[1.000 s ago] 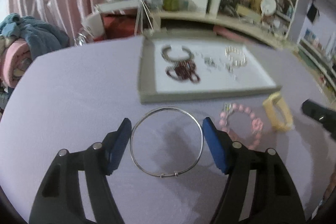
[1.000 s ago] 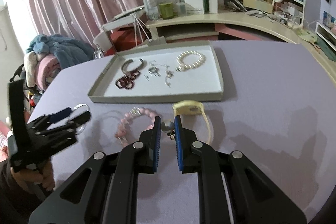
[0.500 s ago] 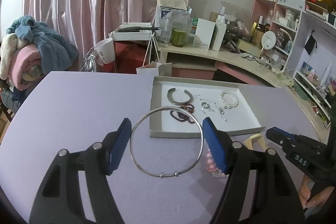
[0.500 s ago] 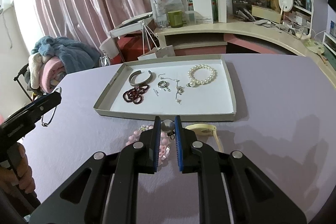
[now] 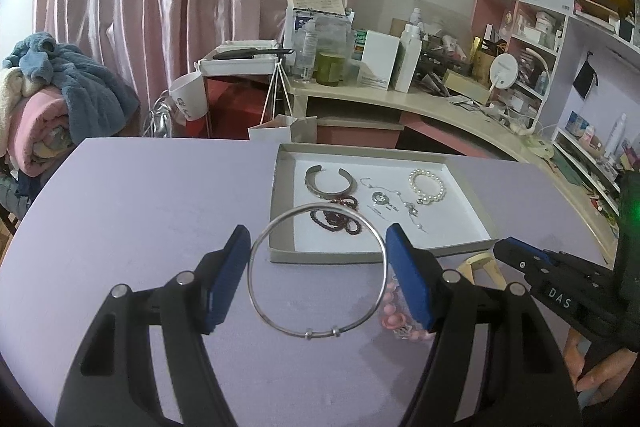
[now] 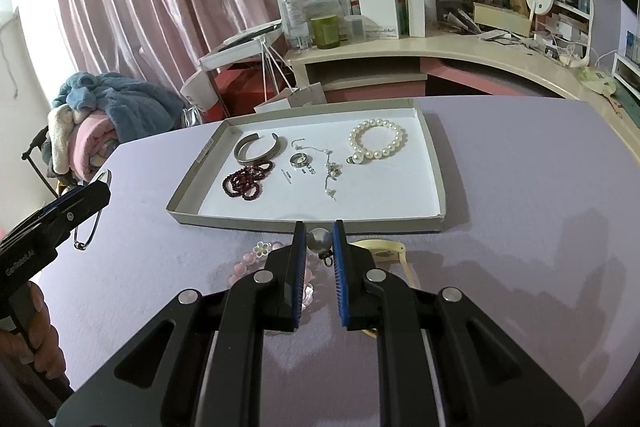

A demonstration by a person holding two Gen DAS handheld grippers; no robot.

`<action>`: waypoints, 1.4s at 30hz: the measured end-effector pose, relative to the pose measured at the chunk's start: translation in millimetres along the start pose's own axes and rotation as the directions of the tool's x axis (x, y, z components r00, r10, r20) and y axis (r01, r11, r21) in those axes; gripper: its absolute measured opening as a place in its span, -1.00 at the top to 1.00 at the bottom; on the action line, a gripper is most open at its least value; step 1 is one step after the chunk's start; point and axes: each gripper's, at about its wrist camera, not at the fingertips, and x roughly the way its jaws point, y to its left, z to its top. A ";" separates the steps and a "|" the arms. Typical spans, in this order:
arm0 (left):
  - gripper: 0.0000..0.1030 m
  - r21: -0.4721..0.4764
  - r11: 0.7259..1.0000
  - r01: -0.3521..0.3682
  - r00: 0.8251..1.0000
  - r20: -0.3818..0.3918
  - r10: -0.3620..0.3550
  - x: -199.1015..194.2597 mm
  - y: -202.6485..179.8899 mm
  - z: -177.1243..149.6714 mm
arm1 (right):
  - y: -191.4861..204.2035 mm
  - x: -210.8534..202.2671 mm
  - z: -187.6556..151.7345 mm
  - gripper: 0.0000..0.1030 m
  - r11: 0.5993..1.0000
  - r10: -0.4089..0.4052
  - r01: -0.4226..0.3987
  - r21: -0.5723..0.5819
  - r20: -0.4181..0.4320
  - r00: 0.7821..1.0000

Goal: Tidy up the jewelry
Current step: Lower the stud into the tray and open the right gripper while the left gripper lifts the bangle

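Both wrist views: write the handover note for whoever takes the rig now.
Left tool: shut on the silver bangle, held above the table.
Right tool: shut on a small metal ball charm.
In the tray: silver cuff, dark red beads, ring, chain, pearl bracelet.
Left: both held pieces, plus the pink bead bracelet and yellow bangle on the table.

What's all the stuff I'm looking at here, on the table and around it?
Tray: one, grey cardboard, white inside, on the purple table.
Pearl bracelet: one, white, in tray.
Cuff bangle: one, silver, in tray.
Bead strand: one, dark red, in tray.
Ring: one, silver, in tray.
Pink bead bracelet: one, on table.
Yellow bangle: one, on table.
Wire bangle: one, silver, held.
Metal ball charm: one, grey, held.
Left gripper: grips wire bangle.
Right gripper: grips charm.
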 end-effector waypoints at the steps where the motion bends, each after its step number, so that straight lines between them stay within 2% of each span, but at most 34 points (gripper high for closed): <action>1: -0.35 0.001 1.000 0.001 1.000 -0.002 -0.001 0.7 -0.3 -0.4 | -0.1 0.4 0.1 0.74 1.000 0.000 0.000 0.001 -0.002 1.000; 8: -0.35 0.000 1.000 0.006 1.000 -0.012 -0.006 3.3 -0.7 -2.2 | -0.6 6.1 6.5 0.74 1.000 0.000 0.000 0.000 -0.007 1.000; 14: -0.35 -0.005 1.000 0.007 1.000 -0.006 -0.007 3.7 -0.4 -1.2 | -1.2 14.0 39.4 0.74 1.000 -0.004 0.004 -0.001 0.050 0.999; 23: -0.35 -0.013 1.000 0.007 1.000 -0.003 -0.007 4.4 1.8 0.6 | -0.7 58.4 60.4 0.74 0.999 -0.049 0.049 -0.011 0.006 0.999; 32: -0.35 -0.012 1.000 0.009 1.000 -0.012 -0.009 8.2 1.5 1.8 | -0.2 75.4 65.9 0.72 0.996 -0.079 0.079 -0.039 -0.011 0.997; 38: -0.35 -0.016 1.000 0.006 1.000 -0.014 -0.006 10.5 1.0 1.9 | -15.3 61.5 59.2 0.58 0.998 -0.060 0.060 0.025 -0.002 0.998; 42: -0.35 -0.015 1.000 0.007 1.000 -0.015 -0.007 10.6 1.3 1.9 | -32.4 49.7 50.0 0.58 0.994 -0.082 0.082 0.076 -0.001 0.997</action>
